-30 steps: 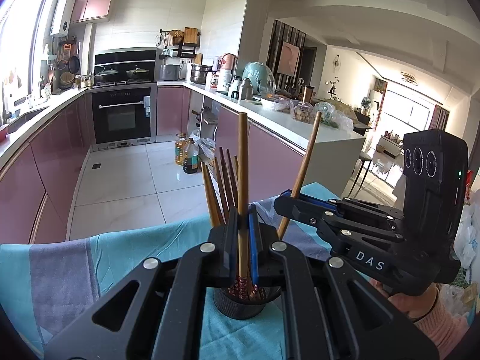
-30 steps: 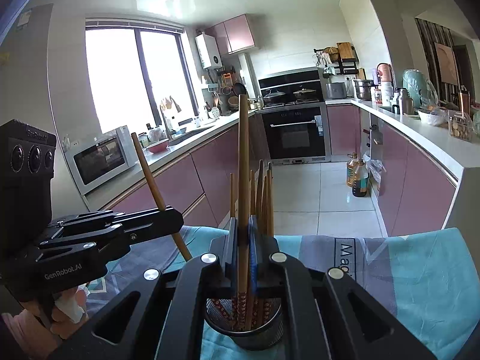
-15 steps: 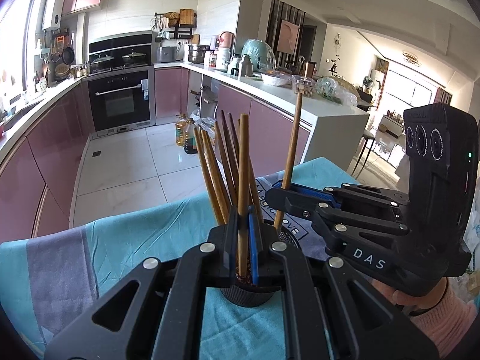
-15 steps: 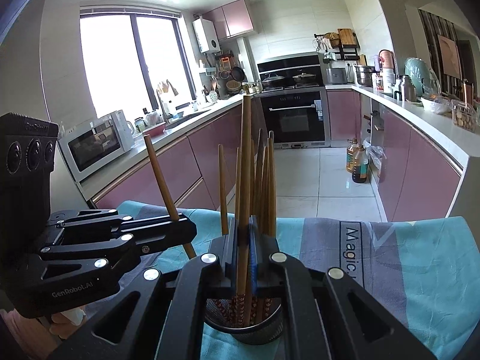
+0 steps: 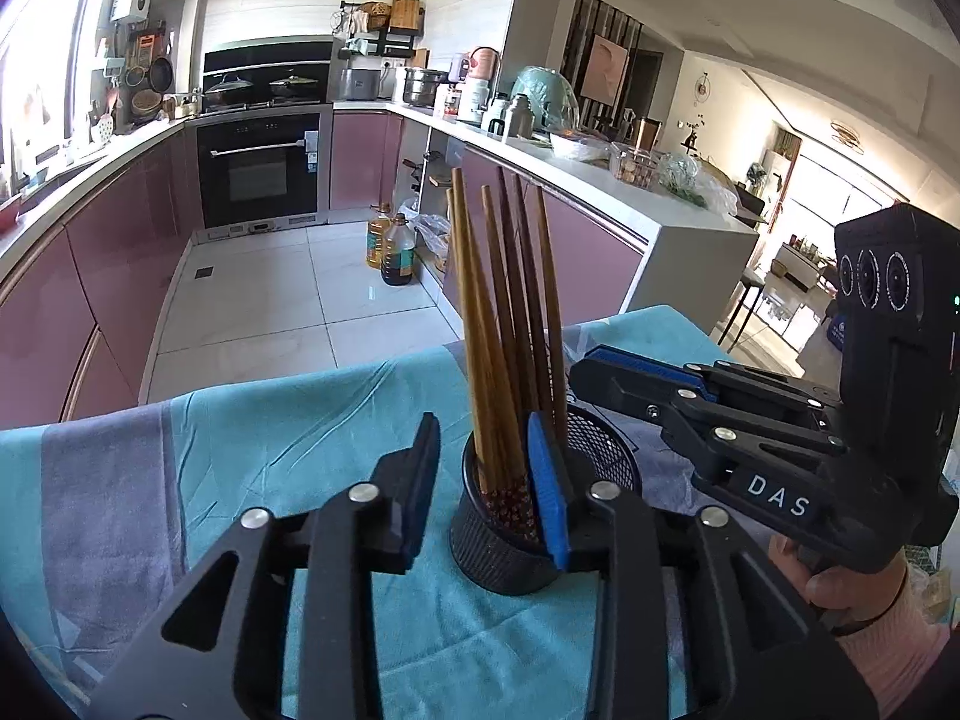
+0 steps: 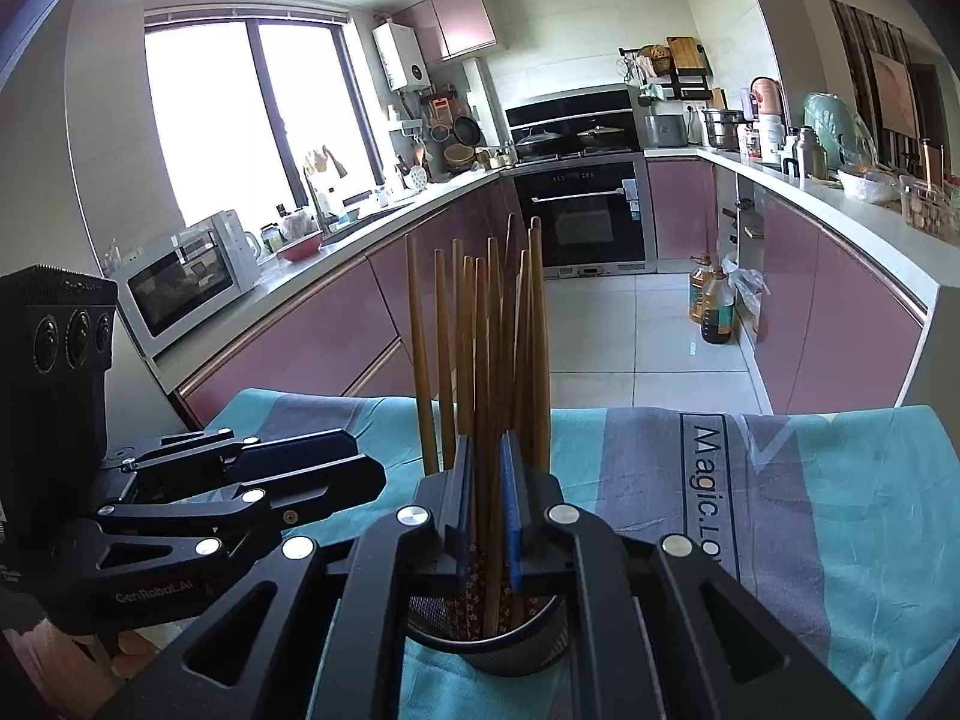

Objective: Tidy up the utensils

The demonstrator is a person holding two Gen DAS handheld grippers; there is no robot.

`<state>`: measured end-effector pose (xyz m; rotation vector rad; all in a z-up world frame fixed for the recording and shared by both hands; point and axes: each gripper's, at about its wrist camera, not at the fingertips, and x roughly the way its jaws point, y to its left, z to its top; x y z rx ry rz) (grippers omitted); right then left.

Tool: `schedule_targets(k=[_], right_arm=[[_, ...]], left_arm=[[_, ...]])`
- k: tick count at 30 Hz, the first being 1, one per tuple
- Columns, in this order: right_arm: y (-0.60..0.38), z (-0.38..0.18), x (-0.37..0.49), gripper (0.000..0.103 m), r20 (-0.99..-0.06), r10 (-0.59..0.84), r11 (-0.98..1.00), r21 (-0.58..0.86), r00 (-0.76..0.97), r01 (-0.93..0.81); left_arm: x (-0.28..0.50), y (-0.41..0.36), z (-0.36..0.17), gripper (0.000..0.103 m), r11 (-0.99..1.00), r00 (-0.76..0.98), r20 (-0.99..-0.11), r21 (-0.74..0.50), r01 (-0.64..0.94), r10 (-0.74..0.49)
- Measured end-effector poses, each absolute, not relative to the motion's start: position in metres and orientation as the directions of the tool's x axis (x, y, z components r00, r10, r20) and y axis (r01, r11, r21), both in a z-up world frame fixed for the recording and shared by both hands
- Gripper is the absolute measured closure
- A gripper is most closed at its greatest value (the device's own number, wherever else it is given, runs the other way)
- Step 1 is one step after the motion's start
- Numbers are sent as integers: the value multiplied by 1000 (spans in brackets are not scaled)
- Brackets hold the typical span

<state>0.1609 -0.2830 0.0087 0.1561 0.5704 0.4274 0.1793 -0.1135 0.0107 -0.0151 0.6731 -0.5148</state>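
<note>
1. The chopsticks [image 5: 510, 324] stand upright, bunched together, in the black mesh holder [image 5: 510, 546], which sits on the teal cloth [image 5: 270, 456] covering the surface.
2. The left gripper [image 5: 483, 480], at the holder's near rim, has its jaws opening; they press on nothing, and the chopstick bundle rises just inside the right-hand pad.
3. The right gripper [image 6: 486, 510], above the holder's near side, has its jaws opening by a narrow gap; one chopstick stands in that gap, seemingly released.
4. No loose utensil shows on the cloth around the holder, so the sorting looks nearly or wholly finished.
5. What remains, by my judgement: drawing both grippers clear of the holder.
</note>
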Motion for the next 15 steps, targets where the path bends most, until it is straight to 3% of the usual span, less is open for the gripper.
schedule_targets(k=[3,4,6,8,9,11,15], right_arm=[[-283,10,149,76,-475,436,900,252,764,-357],[-282,10,144,72,-469,436,900,246,769,-360],[-283,12,132,44,-448,425,905,233,786,-356],[-283,14,118,25,-420,402,915,215,814,-341],[-283,14,112,19,-409,394,919,208,823,-336],[-283,13,100,13,-388,369,929,192,845,-317],[-279,9,81,6,-358,346,937,170,867,-304]], left_arm=[[168,-103,11,61,884,689,-569,-171,435,-449],[165,-99,12,52,890,704,-557,-167,425,-441],[155,-91,14,36,905,740,-530,-149,399,-414],[141,-79,15,16,924,785,-493,-136,357,-376],[135,-74,15,15,931,802,-477,-132,340,-360],[124,-62,15,5,949,837,-448,-119,293,-315],[101,-43,15,6,971,884,-401,-97,220,-240]])
